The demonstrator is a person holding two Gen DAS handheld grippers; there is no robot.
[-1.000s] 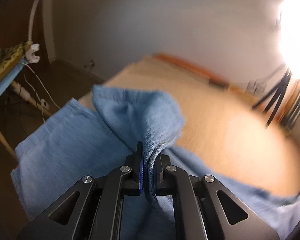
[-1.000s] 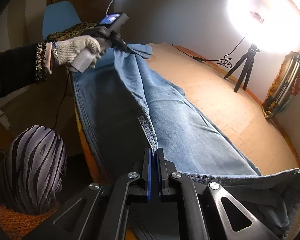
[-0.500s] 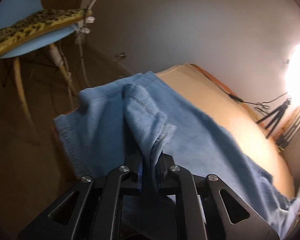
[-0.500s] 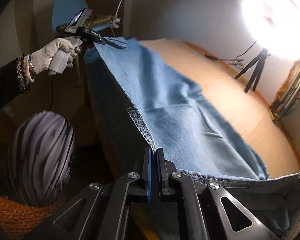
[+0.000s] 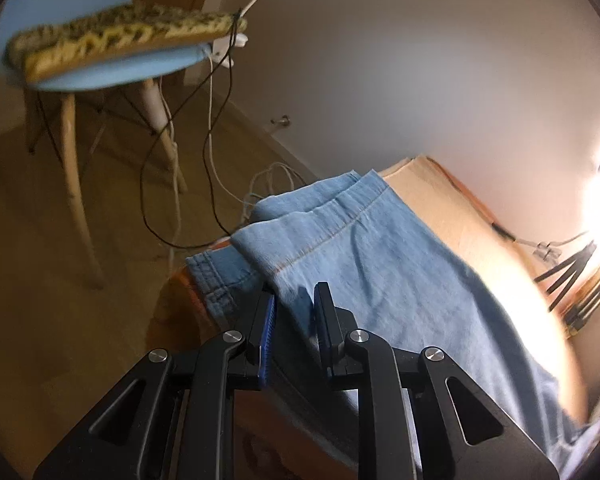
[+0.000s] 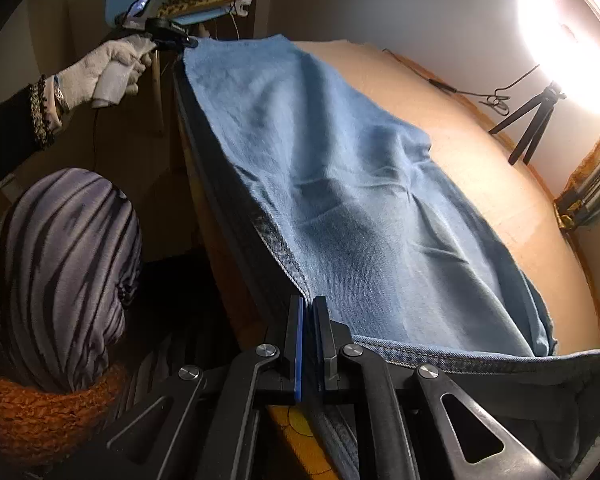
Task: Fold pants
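Note:
Light blue denim pants (image 6: 332, 200) lie lengthwise on the tan table (image 6: 480, 168), one leg folded over the other along the near edge. My right gripper (image 6: 308, 320) is shut on the pants' folded edge near the waist end. My left gripper (image 5: 294, 312) has its jaws apart, with the hem end of the pants (image 5: 340, 240) lying between and beyond the fingers. In the right wrist view the left gripper (image 6: 180, 38) sits at the far hem corner, held by a white-gloved hand.
A blue chair with a leopard-print cushion (image 5: 116, 40) stands off the table's far end, with cables (image 5: 212, 152) on the floor. A ring light on a tripod (image 6: 540, 120) stands at the table's far side. A striped head covering (image 6: 56, 272) is at the near left.
The folded leg has been drawn over and laid flat along the table's near edge. My left gripper has opened and let go of the hem. My right gripper stays shut.

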